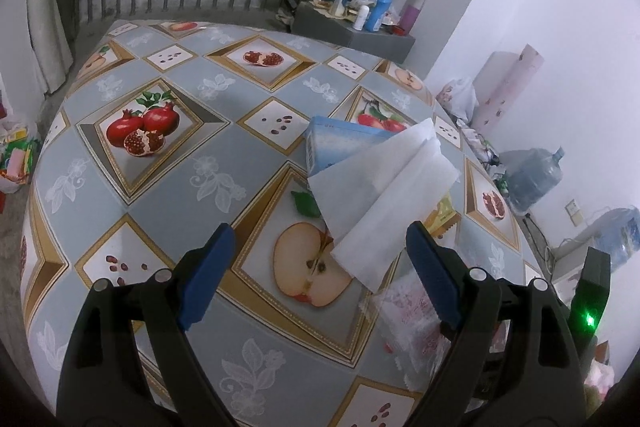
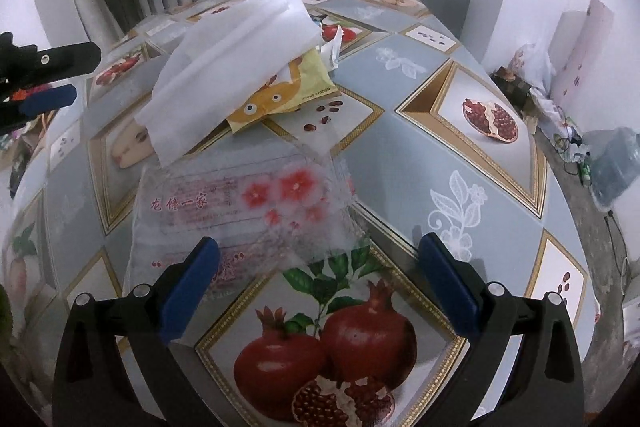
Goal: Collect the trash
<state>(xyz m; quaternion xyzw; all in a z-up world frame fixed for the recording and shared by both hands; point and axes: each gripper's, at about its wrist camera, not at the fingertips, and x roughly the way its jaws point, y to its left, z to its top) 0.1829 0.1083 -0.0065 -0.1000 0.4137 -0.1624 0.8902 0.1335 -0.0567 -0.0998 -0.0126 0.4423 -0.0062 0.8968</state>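
At the bottom of the left wrist view, the left gripper (image 1: 320, 259) is seen with its blue-padded jaws spread wide and nothing between them. Just beyond them, in the lower centre of the frame, a folded white tissue sheet (image 1: 384, 203) is draped over the other trash, its lower corner lying above the sliced-apple print of the surface (image 1: 168, 187), which is covered with a blue-grey cloth printed with fruit. To the lower right, a clear plastic wrapper with red flowers and red lettering (image 1: 412, 319) is partly hidden behind the right-hand pad. Further up, right of centre, a light blue carton (image 1: 336, 143) is tucked under the tissue.

In the right wrist view, the right gripper (image 2: 320, 271) is likewise held with its jaws wide apart and empty at the bottom of the frame. The clear wrapper (image 2: 248, 211) lies flat just ahead of the left pad, left of centre. Beyond it, in the upper left, a yellow packet with a cartoon face (image 2: 280, 95) is partly covered by the tissue (image 2: 228, 67). The left gripper is seen at the left edge.
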